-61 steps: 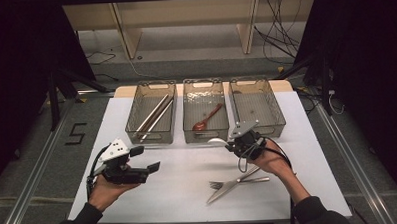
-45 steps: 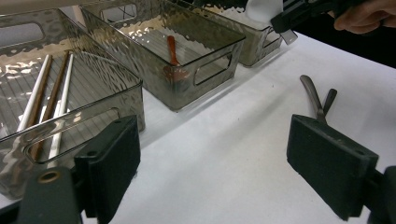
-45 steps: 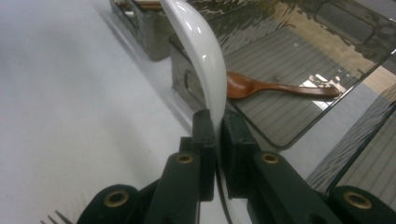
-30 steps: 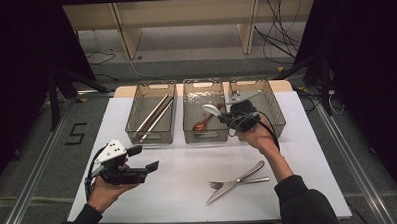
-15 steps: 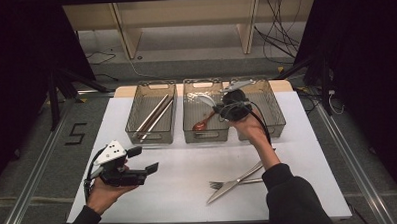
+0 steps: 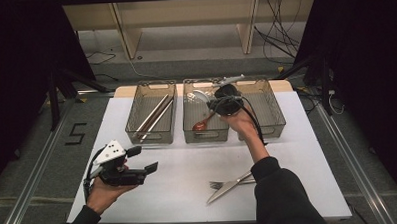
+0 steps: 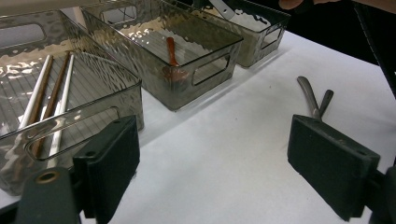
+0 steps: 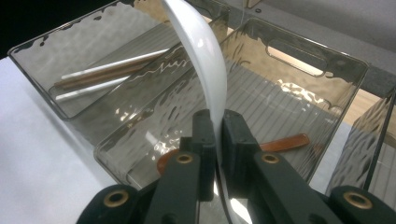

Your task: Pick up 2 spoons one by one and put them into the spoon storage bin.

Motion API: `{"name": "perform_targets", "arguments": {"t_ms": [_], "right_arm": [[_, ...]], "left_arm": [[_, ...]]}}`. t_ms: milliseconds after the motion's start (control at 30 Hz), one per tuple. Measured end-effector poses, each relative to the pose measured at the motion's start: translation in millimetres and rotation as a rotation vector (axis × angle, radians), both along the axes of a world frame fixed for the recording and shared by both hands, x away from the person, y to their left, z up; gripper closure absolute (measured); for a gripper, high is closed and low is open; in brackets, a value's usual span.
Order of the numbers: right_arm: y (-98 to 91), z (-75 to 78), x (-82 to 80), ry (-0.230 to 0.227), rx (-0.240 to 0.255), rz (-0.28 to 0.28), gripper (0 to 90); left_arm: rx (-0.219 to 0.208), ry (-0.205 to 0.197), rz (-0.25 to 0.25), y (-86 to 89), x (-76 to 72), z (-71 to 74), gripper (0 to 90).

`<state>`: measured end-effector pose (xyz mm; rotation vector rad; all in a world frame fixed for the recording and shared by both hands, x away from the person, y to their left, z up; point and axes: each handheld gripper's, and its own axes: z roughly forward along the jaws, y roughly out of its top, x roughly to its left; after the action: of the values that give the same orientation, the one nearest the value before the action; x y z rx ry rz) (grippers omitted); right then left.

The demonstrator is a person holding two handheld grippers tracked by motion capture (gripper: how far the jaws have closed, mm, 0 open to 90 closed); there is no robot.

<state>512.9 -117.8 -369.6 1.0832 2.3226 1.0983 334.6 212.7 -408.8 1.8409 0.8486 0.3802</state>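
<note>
white spoon point(image 8: 205, 60) pinched between right gripper point(image 8: 215, 122) fingers point(image 8: 203, 140).

A glossy white plastic spoon point(image 8: 205, 60) over a smoky, rippled clear-plastic bin point(image 8: 299, 88); matt white tabletop point(image 6: 188, 167).

Three bins in a row at the table's far edge

Left of the middle bin point(image 6: 206, 135), chopsticks point(image 6: 153, 117) lie in their bin point(image 6: 151, 138); a spoon point(image 6: 202, 125) lies inside it; before it, knife point(image 6: 229, 187) crosses fork point(image 6: 220, 184).
</note>
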Motion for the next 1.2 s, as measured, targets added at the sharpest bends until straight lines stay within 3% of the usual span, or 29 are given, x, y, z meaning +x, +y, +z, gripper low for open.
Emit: {"name": "perform_targets", "arguments": {"t_ms": [667, 900, 1200], "right_arm": [[1.1, -15.6, 5.8, 0.047, -0.018, -0.036, 84.4], [-3.5, -12.4, 4.9, 0.057, 0.012, -0.033, 68.9], [-15.3, -6.6, -7.2, 0.060, 0.012, -0.013, 54.3]], "left_arm": [[0.007, 0.006, -0.006, 0.0, 0.2, -0.6, 16.4], [0.008, 0.009, -0.008, 0.2, 0.5, -1.1, 16.4], [0.008, 0.011, -0.006, 0.3, 0.9, -1.5, 16.4]]}}
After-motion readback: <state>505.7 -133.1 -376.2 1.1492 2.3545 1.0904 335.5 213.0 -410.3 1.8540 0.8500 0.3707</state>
